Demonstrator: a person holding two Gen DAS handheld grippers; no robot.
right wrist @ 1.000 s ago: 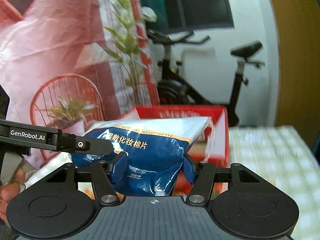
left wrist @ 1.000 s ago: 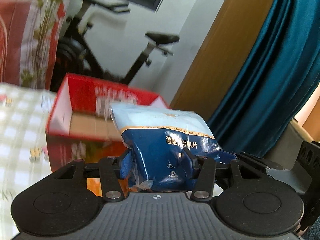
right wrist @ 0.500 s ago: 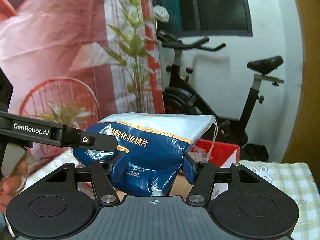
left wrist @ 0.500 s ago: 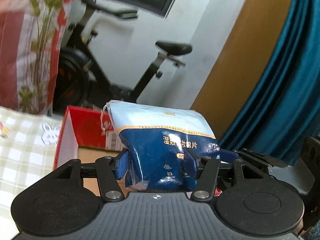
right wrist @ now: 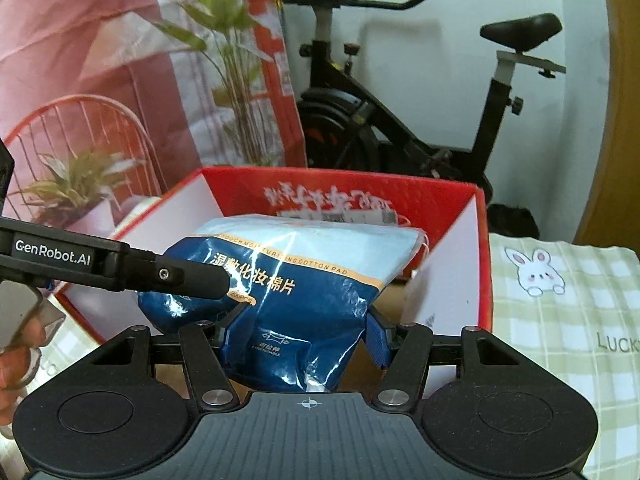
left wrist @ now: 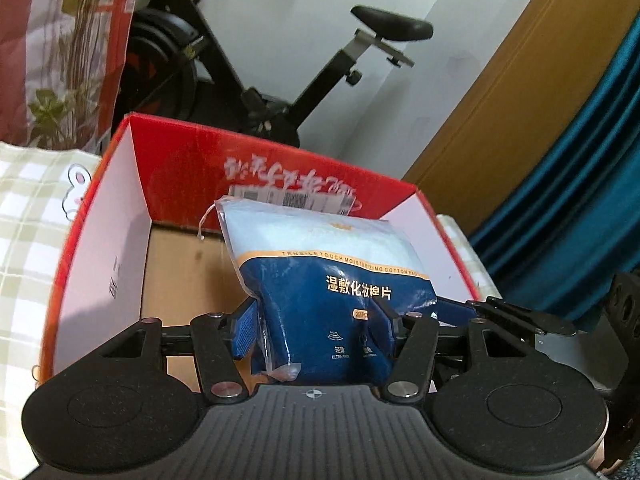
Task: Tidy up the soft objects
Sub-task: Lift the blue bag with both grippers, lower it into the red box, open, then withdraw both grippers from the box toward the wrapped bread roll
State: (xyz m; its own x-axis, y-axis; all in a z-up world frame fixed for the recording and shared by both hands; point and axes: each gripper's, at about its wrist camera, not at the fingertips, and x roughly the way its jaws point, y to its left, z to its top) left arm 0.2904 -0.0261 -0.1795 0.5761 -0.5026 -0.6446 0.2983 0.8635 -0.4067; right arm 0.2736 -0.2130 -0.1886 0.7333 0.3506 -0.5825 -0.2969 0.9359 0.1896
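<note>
A soft blue and white cotton pad pack (left wrist: 332, 280) is held from both sides. My left gripper (left wrist: 316, 328) is shut on its lower part. My right gripper (right wrist: 308, 332) is shut on the same pack (right wrist: 304, 276). The left gripper's finger (right wrist: 160, 276) crosses the right wrist view from the left and presses the pack's side. The pack hangs over the open red cardboard box (left wrist: 180, 168), which also shows in the right wrist view (right wrist: 440, 200). The box's brown floor (left wrist: 180, 272) looks bare where it shows.
The box sits on a green checked cloth with a rabbit print (right wrist: 560, 300), also seen left of the box (left wrist: 32, 220). An exercise bike (right wrist: 400, 120) stands behind. A blue curtain (left wrist: 580, 200) hangs at the right, a red printed banner (right wrist: 100, 80) at the left.
Both grippers have carried the pack forward and lower, tilting down. The red box has grown larger and now lies right under the pack.
</note>
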